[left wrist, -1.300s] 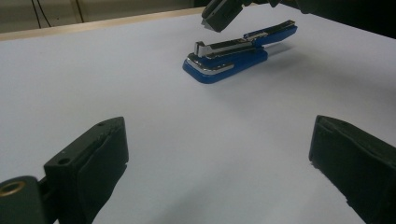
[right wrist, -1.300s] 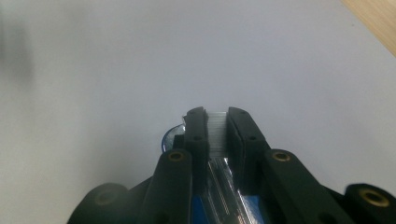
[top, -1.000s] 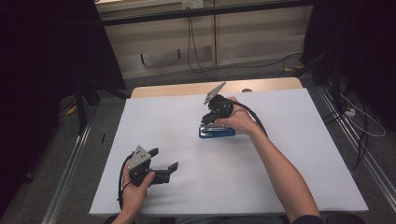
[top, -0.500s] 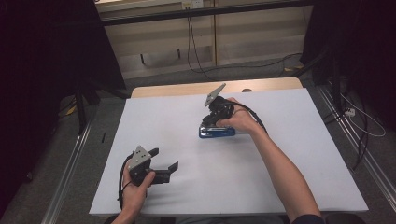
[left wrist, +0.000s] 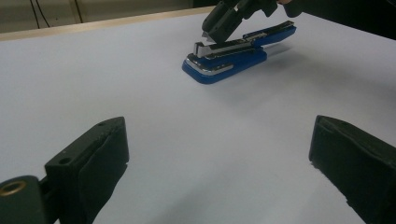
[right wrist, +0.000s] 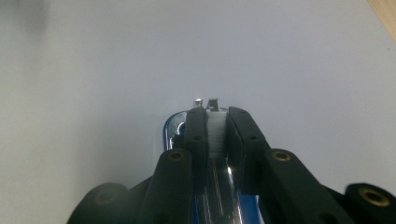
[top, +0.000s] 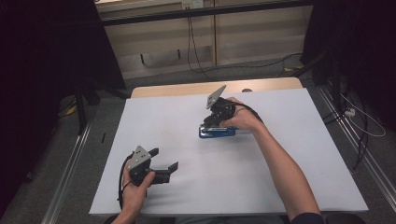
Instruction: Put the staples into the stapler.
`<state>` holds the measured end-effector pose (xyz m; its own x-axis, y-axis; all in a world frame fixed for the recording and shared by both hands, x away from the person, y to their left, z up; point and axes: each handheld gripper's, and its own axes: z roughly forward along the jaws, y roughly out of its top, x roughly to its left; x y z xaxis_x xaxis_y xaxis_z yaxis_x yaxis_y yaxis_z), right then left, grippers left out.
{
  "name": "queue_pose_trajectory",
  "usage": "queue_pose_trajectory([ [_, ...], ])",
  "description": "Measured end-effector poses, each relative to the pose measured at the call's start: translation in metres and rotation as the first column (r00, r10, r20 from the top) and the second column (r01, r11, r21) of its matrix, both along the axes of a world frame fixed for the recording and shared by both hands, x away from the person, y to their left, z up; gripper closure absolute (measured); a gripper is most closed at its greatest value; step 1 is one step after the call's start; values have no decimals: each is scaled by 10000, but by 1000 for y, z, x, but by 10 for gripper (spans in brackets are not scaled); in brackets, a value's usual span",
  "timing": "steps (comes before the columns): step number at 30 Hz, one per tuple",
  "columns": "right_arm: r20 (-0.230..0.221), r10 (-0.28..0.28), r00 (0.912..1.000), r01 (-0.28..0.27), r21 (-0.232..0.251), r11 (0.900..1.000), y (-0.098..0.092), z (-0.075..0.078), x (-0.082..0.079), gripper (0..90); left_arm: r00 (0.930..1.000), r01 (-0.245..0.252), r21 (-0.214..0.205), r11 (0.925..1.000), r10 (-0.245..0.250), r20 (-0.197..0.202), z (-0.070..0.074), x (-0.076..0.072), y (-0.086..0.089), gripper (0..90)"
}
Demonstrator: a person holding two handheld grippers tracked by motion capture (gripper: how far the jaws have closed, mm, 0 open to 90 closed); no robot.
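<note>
A blue stapler (top: 217, 132) with a chrome front lies flat on the white tabletop (top: 280, 186), a little beyond its middle. My right gripper (top: 209, 122) comes down on it from above and is shut on the metal staple rail near the front end. In the right gripper view the two black jaws (right wrist: 215, 116) pinch that pale rail from both sides, with the stapler's chrome nose (right wrist: 175, 126) just below. In the left gripper view the stapler (left wrist: 229, 58) has its blue top arm lifted at the back, and the right gripper (left wrist: 219, 25) bites the rail. My left gripper (top: 163, 158) (left wrist: 219, 154) stands open near the front left, holding nothing.
A strip of bare wood (top: 187, 88) shows along the table's far edge. Cables (top: 201, 51) trail over the floor beyond it, and metal rails (top: 70, 177) run along both sides. White surface lies between the two grippers.
</note>
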<state>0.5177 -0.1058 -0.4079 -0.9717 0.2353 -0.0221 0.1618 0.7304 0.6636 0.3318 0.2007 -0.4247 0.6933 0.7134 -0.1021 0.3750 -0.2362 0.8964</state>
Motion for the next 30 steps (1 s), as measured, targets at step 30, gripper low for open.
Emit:
queue_pose_trajectory([
  [30,321,636,9975,-627,-292,9976,3,-3,0,793,10000,-3,-12,10000,3,1,0,0,0,49],
])
